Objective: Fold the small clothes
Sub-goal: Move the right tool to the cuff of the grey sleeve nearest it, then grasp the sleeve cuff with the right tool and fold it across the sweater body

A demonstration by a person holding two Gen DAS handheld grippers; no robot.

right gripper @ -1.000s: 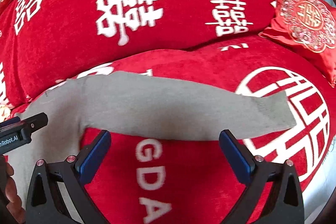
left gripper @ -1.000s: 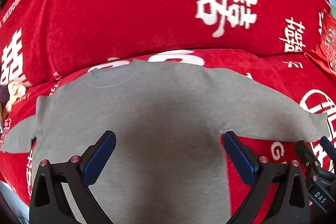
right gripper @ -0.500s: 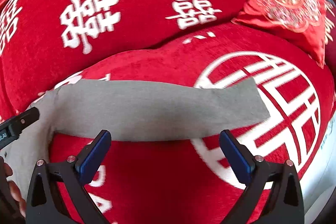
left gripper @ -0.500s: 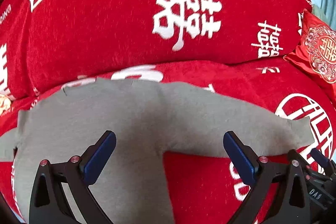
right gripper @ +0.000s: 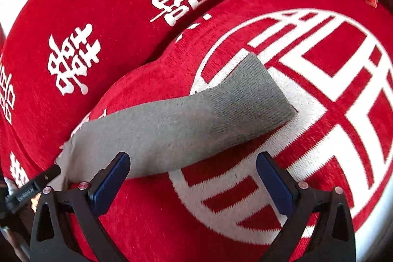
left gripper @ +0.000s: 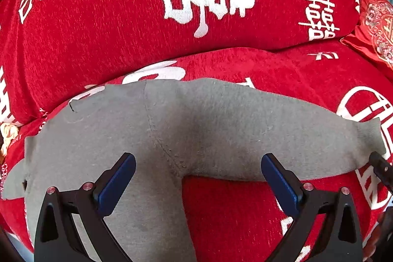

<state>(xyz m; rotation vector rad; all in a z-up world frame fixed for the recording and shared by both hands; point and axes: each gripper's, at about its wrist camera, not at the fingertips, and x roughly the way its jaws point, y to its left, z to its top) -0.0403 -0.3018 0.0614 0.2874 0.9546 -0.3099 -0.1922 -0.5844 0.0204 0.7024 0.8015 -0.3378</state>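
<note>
1. Two grippers have swung rightward along the grey sweater (left gripper: 118,129) in the last second. The left gripper (left gripper: 196,176), which a second ago looked at the sweater's body below the neckline, now hovers over the underarm seam where the right sleeve (left gripper: 282,129) joins.
2. The right gripper (right gripper: 194,176) has travelled farther right still, from mid-sleeve to just short of the ribbed cuff (right gripper: 253,100), which lies on the white circle motif of the red sofa cover (right gripper: 343,163).
3. Both grippers are spread wide and grasp nothing; no fabric sits between either pair of blue pads (left gripper: 115,184).
4. The sweater lies flat on the seat, neckline far, right sleeve stretched out to the right, left sleeve at the far left edge of the left view.
5. My judgement: the move lines both tools up on one sleeve, so folding that sleeve inward over the body is probably next; no fold is made yet.
</note>
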